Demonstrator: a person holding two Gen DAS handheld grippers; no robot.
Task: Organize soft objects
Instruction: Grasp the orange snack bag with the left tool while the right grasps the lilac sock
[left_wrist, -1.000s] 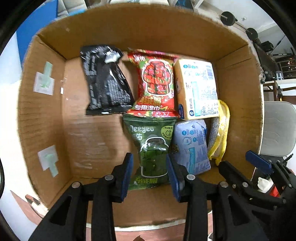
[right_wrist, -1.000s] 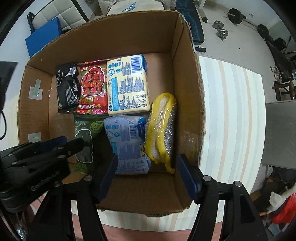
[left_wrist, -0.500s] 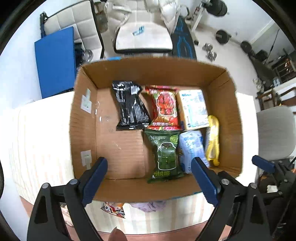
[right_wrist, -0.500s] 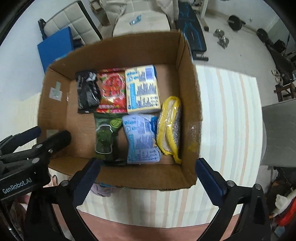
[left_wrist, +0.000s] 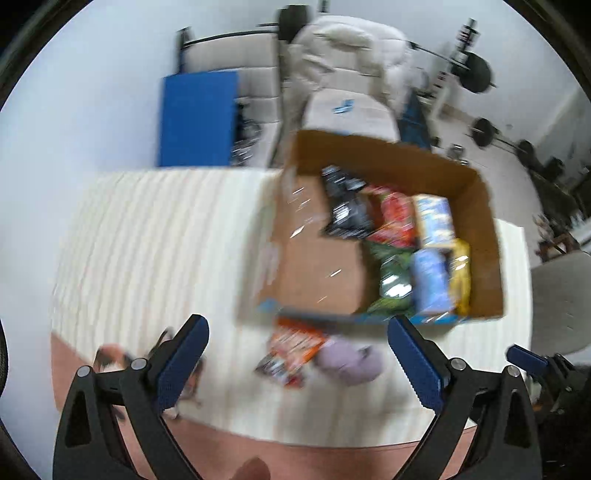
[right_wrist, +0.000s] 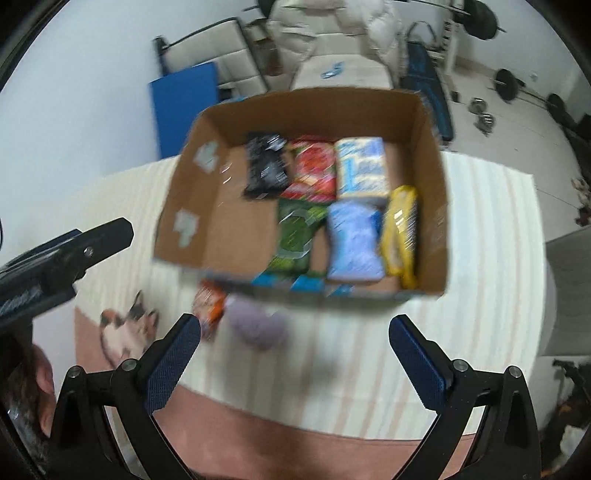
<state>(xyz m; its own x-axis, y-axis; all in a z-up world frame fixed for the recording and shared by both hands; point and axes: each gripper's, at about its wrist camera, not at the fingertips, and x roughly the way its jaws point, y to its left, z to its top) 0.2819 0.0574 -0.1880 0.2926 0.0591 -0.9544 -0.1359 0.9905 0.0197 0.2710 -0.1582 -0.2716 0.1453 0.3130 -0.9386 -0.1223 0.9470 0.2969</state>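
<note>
Both of your grippers have pulled up and back out of the cardboard box (right_wrist: 432, 206) since a second ago, and the left one has opened from a narrow gap over the green pack (right_wrist: 295, 236) to a wide spread. Your left gripper (left_wrist: 295, 356) and your right gripper (right_wrist: 295, 354) each hang with fingers far apart, holding nothing.

What matters next, I judge, are the two soft items not yet boxed: an orange packet (left_wrist: 291, 347) and a lilac soft lump (left_wrist: 349, 358), lying on the striped cloth (left_wrist: 147, 240) just outside the box's near wall. In the left wrist view both sit between the fingers, at about 12 o'clock from the gap's middle, the lump slightly to 1 o'clock. In the right wrist view they lie toward 10 and 11 o'clock, the packet (right_wrist: 210, 306) just above the left finger. So your left hand looks the nearer and better lined up. The packet's long axis seems to run from 1 to 7 o'clock, though blur makes that uncertain.

Only the right view shows the box's whole interior: six packs filling the 3 o'clock side, bare floor toward 9 o'clock. Only the left view shows the packet's full outline.
</note>
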